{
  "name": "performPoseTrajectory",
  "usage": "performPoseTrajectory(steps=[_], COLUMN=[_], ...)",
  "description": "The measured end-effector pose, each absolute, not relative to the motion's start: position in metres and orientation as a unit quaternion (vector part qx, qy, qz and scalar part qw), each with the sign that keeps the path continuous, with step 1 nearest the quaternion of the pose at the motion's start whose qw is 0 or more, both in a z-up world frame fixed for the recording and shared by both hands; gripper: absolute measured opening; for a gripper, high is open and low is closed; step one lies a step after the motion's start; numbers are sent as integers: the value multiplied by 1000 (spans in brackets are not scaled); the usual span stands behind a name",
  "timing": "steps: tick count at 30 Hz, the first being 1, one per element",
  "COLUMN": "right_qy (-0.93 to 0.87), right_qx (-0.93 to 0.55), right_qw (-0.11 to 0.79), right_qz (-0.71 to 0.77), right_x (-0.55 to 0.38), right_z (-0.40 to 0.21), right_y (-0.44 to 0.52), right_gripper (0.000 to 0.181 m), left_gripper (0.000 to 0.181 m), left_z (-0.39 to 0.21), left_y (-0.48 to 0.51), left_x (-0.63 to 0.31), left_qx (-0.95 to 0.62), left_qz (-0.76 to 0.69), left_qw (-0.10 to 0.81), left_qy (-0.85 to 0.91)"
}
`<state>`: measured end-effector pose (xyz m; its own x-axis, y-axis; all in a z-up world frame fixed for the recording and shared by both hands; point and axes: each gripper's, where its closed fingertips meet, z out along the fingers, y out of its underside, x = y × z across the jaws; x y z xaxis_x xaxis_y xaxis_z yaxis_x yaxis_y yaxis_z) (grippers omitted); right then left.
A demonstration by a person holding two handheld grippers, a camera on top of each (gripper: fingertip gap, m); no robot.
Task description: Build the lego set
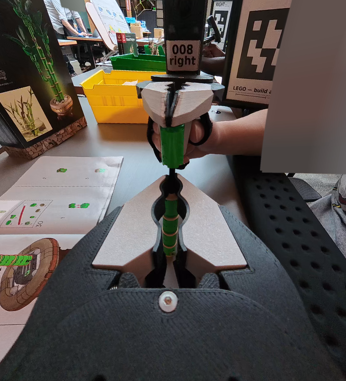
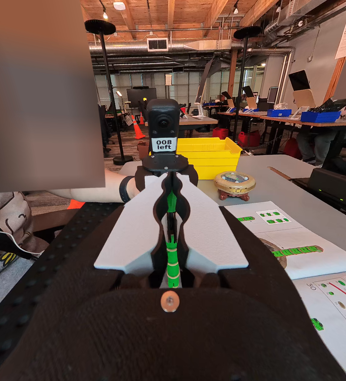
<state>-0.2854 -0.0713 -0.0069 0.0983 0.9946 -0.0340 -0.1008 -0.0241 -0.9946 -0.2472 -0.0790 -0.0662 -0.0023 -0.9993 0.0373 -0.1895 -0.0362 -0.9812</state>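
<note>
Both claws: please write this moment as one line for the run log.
left claw: shut on stalk | right claw: shut on segment | black axle between them | pot base on table, untouched

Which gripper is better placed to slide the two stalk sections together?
Probably right. The right gripper holds the plain green section on the black axle; the left gripper is shut on the banded stalk, steadying it.

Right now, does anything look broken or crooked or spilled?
Nothing looks broken or spilled. The left gripper and right gripper each clamp a green stalk piece, joined in a straight line by a thin black rod. The pot base sits upright on the table.
</note>
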Motion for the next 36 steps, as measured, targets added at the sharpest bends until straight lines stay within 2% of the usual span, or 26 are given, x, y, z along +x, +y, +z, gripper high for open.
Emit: performPoseTrajectory(steps=[36], right_qy=[-453], right_qx=[-500], right_qw=[550], right_qz=[492], right_x=[-288], right_z=[-7], right_y=[-72], right_gripper=[3], left_gripper=[3], left_z=[-66], left_y=[-78], left_x=[-249], left_qx=[-553], left_qz=[-466], left_qw=[437], left_qy=[535])
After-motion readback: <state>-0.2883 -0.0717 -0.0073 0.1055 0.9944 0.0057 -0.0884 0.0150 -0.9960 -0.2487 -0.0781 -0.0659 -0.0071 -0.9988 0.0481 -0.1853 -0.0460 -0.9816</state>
